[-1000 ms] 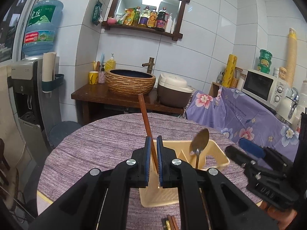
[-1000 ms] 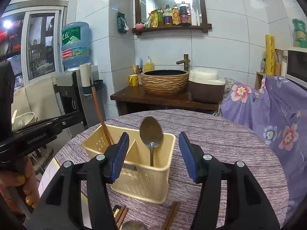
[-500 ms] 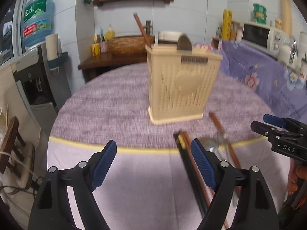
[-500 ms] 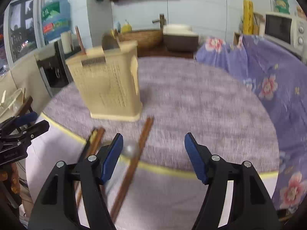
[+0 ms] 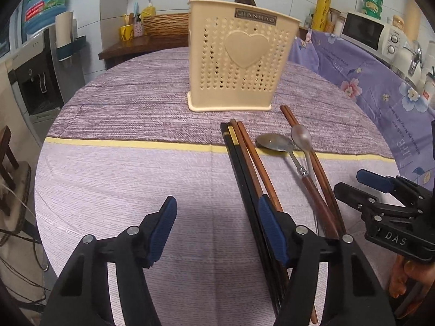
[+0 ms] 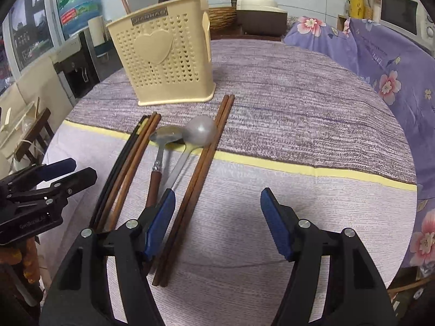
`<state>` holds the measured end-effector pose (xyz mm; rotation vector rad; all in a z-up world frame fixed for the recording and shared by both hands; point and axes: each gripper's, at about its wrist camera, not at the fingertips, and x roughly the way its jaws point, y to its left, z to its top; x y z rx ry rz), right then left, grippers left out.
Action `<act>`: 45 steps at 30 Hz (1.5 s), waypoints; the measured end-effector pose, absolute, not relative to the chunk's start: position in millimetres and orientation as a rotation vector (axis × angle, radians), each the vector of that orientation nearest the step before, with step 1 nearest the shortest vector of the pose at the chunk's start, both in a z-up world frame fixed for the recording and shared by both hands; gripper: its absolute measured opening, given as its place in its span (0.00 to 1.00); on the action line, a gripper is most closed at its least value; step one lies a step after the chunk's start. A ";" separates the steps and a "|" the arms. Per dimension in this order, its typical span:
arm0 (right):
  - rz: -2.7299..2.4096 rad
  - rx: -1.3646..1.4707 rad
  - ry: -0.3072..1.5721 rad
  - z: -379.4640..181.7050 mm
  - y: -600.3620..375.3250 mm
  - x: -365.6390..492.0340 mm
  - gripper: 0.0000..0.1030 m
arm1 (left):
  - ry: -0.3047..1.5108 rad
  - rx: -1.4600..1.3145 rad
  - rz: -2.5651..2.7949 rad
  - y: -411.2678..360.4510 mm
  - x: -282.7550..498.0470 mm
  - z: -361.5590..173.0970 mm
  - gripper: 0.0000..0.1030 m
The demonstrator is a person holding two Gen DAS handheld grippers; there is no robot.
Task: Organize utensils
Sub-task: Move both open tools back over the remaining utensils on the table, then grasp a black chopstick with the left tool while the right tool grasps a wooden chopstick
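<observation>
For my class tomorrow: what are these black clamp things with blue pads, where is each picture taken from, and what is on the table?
They are hand-held grippers, one per hand, each with a camera looking along its fingers. The left gripper and the right gripper are both open and hold nothing. On the tablecloth stands a cream utensil basket, with a chopstick and a spoon poking out. In front lie black and brown chopsticks, a wooden-handled spoon, a steel spoon and another brown pair of chopsticks.

Cream perforated plastic utensil caddy with raised heart: small metal nameplate at its top edge reads "JIANMAO". Black plastic right gripper, right of the caddy in the left wrist view: white letters "DAS". Purple floral cloth, further right: lettering includes "LIFE"; the rest unreadable.
</observation>
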<state>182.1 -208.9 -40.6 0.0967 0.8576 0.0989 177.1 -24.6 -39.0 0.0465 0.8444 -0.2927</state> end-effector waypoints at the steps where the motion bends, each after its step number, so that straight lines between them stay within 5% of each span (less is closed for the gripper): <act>1: 0.099 0.101 0.864 -41.9 -208.8 182.3 0.62 | 0.849 0.053 -0.293 -26.6 176.4 -40.4 0.58; 37: 0.052 0.167 0.861 -35.5 -231.4 197.2 0.53 | 0.869 0.059 -0.215 -20.3 198.6 -41.7 0.52; 45: 0.068 0.173 0.873 -17.4 -234.2 245.4 0.45 | 0.929 -0.024 -0.202 -14.8 230.6 -42.1 0.41</act>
